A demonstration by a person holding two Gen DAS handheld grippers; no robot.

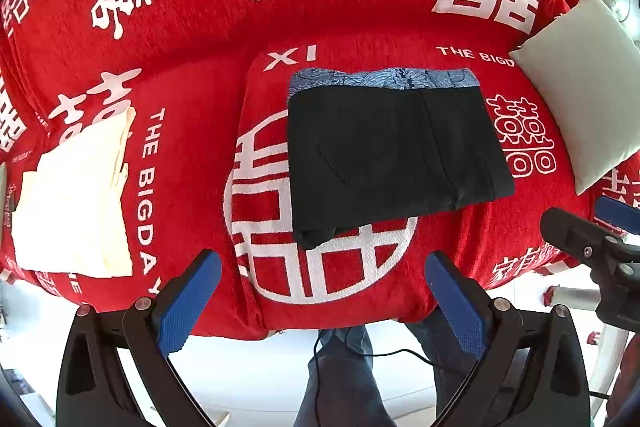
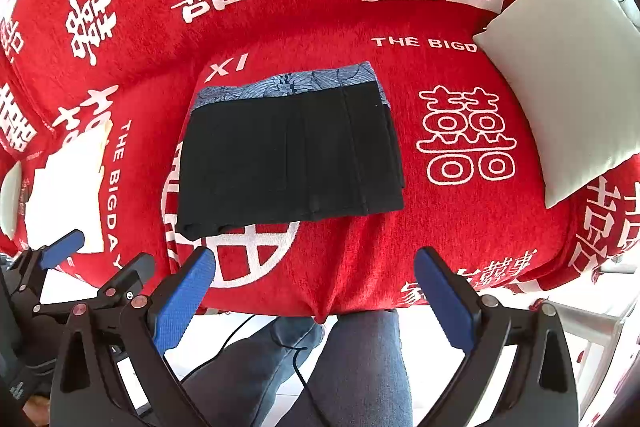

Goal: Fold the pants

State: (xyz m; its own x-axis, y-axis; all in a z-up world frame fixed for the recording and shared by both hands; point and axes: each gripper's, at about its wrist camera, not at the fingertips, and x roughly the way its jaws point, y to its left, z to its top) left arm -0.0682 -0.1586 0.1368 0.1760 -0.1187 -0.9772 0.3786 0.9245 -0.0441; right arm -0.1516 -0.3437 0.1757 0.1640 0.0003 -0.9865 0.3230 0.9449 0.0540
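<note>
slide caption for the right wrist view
Folded black pants lie on the red patterned sofa cover; open right gripper empty.

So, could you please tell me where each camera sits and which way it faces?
Left wrist: on the left tool, facing the folded black pants on the red patterned sofa cover; open blue fingers, person's legs show.
Right wrist: on the right tool, same direction; left tool at its left edge.
Shared: pants, cover, white square pillow, folded cream cloth.

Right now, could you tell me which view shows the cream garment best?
The left wrist view: the cream garment lies nearly whole and unobstructed on the red cover. In the right wrist view it sits at the frame's edge, glared white and partly hidden by the left gripper.
</note>
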